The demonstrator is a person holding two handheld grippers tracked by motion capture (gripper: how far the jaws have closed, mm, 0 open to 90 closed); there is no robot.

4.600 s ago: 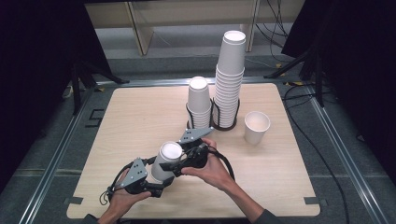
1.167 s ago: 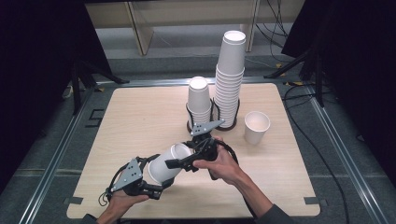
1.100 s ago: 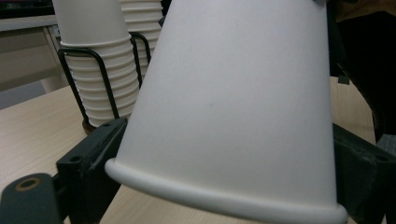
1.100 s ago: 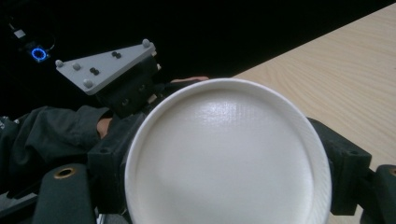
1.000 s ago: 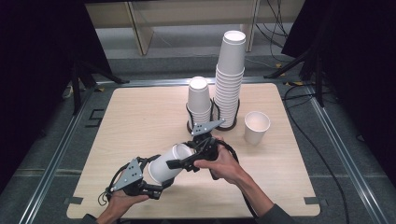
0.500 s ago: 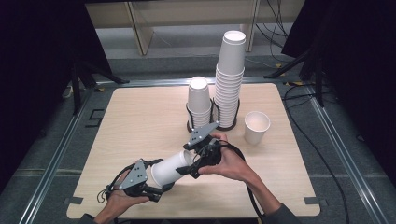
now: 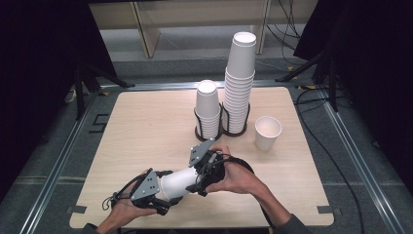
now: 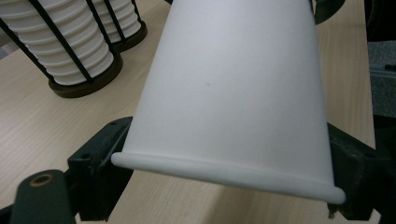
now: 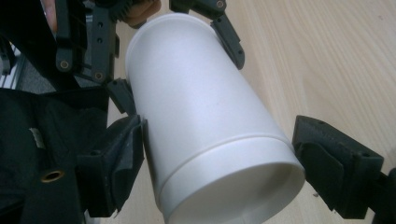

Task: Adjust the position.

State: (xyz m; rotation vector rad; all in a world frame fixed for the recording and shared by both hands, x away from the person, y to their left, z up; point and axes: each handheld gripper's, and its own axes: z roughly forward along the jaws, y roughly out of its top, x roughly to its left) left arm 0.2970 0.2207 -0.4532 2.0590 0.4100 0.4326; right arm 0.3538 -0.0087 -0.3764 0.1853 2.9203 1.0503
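– Wooden bench (image 7: pixel 146 122) in a dark room, and near its front edge the two claws meet. What does the left claw (image 7: pixel 164 191) do?

– It is clamped on the white cup (image 7: pixel 181 180); in the left gripper view its jaws press at both sides, just at the rim. The cup lies almost on its side, above the bench, with its base toward the right claw (image 7: pixel 201 179).

– And the right claw?

– Its jaws stand apart around the base end. In the right gripper view one jaw touches the wall, and the other has a clear gap.

– What has changed?

– A few seconds ago the cup was more upright between the claws, its mouth toward the high camera. Now it is tipped over, and the right claw has moved up and away from the left one, so more of the cup shows between them.

– What does this mean for the work?

– I think the left claw alone carries the cup now. Whether a second cup sits nested inside, I cannot tell.

– And farther out?

– The short stack (image 7: pixel 208 107) and the tall stack (image 7: pixel 239 83) stand in their racks as before, and the single cup (image 7: pixel 268 132) stands beside them.
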